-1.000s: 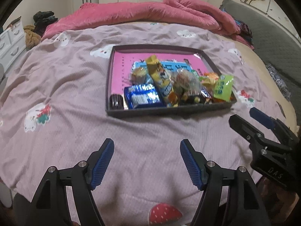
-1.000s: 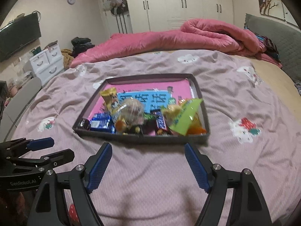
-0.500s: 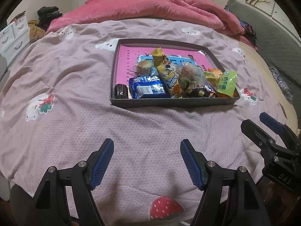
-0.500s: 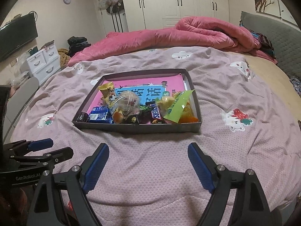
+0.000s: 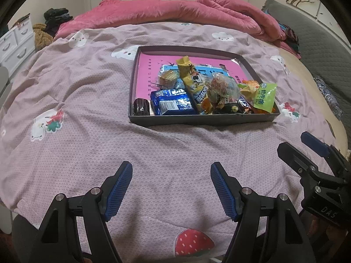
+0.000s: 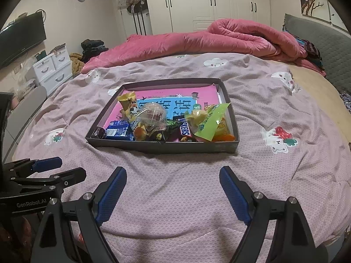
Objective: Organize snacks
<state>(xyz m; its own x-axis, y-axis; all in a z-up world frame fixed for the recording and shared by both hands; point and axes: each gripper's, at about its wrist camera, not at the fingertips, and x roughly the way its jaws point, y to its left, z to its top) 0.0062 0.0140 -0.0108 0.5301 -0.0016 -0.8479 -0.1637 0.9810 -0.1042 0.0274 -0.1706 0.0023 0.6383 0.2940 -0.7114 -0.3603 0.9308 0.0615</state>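
Both the left gripper (image 5: 171, 188) and right gripper (image 6: 173, 194) hang wide and empty over the bed's near edge. Snacks (image 5: 204, 92) crowd the tray's (image 5: 197, 120) near edge; recommend lifting the topmost packet first.

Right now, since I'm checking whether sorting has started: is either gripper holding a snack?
No: the left gripper and right gripper are both open and empty above the bedspread.

A rumpled pink quilt (image 6: 204, 41) is heaped on the mauve cartoon-print bed sheet (image 6: 274, 100); white wardrobe doors (image 6: 210, 4) are seen behind.
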